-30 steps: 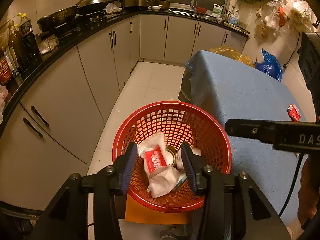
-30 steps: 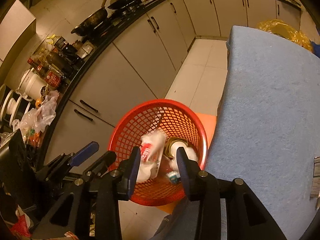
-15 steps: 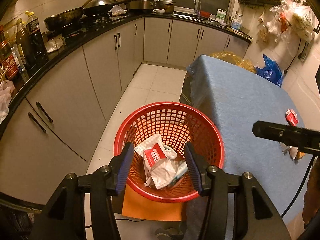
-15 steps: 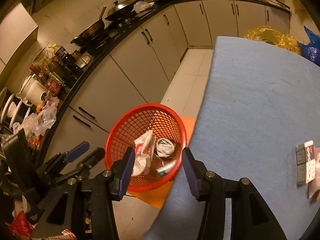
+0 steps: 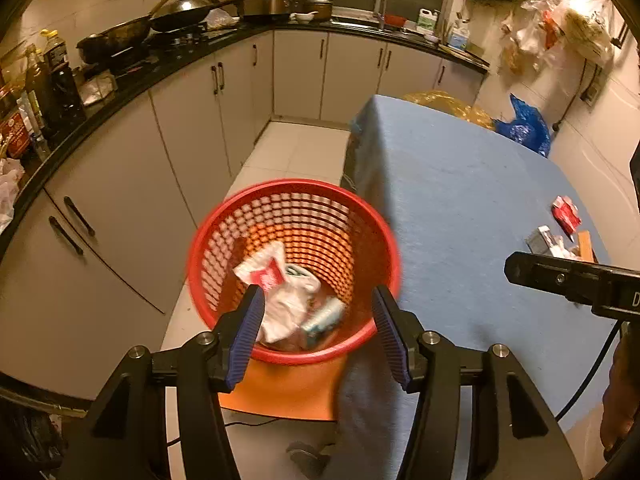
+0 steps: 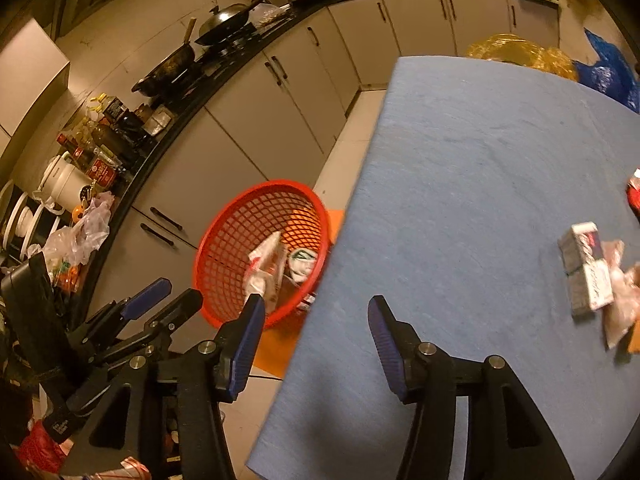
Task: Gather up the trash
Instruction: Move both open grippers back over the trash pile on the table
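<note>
Kitchen cabinets with dark handles (image 5: pixel 168 168) curve round beneath a black counter crowded with woks (image 5: pixel 120 38), pots and bottles, and a white tiled floor (image 5: pixel 288 152) runs between them and a tabletop (image 5: pixel 472 208) covered in blue cloth.

Just ahead of and below the left gripper (image 5: pixel 316 324) stands a red mesh basket (image 5: pixel 224 240) on an orange mat (image 5: pixel 288 388), close against the edge of the tabletop. Seen between its blue pads lies the trash in the basket: a crumpled white wrapper with a red label (image 5: pixel 276 280) and a small pale container (image 5: pixel 326 314) beside it. The left gripper's jaws are opening, with nothing clamped between them; the trash sits well below, apart from the pads.

The right gripper (image 6: pixel 316 328) hangs over the near edge of the tabletop, and the basket lies ahead of it and to its left. Its jaws are also opening and hold nothing; only blue cloth shows between them. Ahead and well to its right on the tabletop lies more trash: a small grey-and-white carton (image 6: pixel 586 268), a crumpled clear wrapper (image 6: pixel 620 300) touching it, and a red packet (image 6: pixel 634 192) a little farther off at the edge of view. From the left gripper these same pieces lie far to its right, beyond the dark bar of the right gripper.
</note>
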`<state>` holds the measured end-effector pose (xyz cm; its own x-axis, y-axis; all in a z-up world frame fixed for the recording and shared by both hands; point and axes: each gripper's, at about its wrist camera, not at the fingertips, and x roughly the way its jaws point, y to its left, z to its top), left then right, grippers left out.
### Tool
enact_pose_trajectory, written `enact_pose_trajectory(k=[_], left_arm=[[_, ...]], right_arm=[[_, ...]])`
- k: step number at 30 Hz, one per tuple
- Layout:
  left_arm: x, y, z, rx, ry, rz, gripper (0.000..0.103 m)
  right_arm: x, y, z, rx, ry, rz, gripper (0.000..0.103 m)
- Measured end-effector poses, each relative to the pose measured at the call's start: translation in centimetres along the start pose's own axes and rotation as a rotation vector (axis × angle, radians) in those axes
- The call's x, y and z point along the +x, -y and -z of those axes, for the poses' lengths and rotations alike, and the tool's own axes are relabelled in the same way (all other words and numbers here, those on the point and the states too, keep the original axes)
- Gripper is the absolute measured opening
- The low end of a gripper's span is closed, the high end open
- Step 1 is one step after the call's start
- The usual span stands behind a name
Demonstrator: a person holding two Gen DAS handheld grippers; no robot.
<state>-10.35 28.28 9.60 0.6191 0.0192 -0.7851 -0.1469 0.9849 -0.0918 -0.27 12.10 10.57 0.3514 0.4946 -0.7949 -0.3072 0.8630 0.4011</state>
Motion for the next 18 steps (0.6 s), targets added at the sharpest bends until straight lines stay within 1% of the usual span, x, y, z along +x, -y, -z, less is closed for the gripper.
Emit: enact_pose_trajectory(k=[8,18], left_arm=[[0.3,5.5,0.9,0.056,-0.027,0.052,0.055],[1.4,14.4,0.8,0.171,-0.056,0.146,0.056]], right_arm=[[-2.8,6.4,2.5,0.097,-0.001,0.041,0.059],[-7.3,14.5,5.1,0.224,0.029,0.11,0.059]])
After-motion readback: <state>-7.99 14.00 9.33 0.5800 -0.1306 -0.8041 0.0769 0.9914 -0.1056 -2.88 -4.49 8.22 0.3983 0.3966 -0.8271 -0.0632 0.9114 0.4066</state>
